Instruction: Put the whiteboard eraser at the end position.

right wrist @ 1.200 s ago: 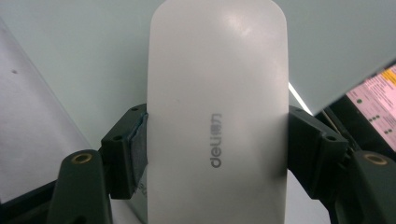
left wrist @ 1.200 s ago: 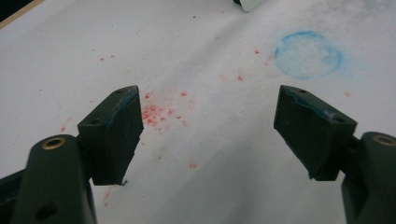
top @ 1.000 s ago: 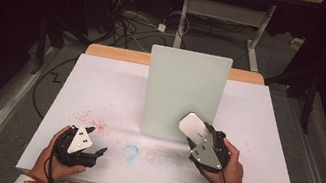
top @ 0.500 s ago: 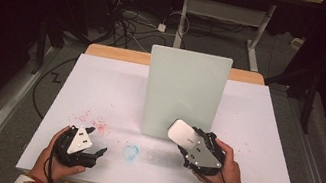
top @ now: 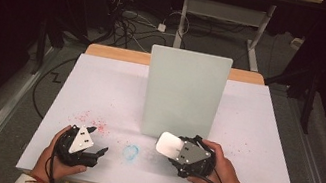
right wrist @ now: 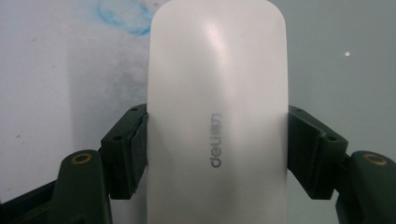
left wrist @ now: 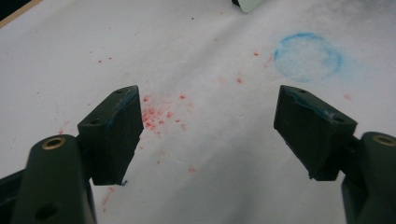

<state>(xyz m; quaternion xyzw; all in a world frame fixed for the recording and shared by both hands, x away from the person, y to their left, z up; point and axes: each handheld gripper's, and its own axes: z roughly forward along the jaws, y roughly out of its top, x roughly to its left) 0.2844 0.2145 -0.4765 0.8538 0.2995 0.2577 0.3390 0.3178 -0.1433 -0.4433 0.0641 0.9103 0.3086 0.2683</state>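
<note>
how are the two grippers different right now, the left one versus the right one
The left gripper has its jaws spread wide with nothing between them, while the right gripper is clamped on a white eraser-like block. The left gripper points at red specks on the table; the right gripper points toward the blue ring mark. Both have black jaws and sit in a hand near the table's front edge.

The upright panel (top: 184, 95) stands on the table (top: 102, 81) at centre, toward 12 o'clock. The computer mouse (top: 170, 145) sits between the jaws of the right gripper (top: 176, 149), just in front of the panel's base at 6 o'clock from it. The ring stain (top: 130, 152) lies at 9 o'clock of the mouse. The left gripper (top: 98, 152) lies at 9 o'clock of the stain, well apart from the right gripper. The speckle patch (top: 94, 122) lies at 12 o'clock of the left gripper
</note>
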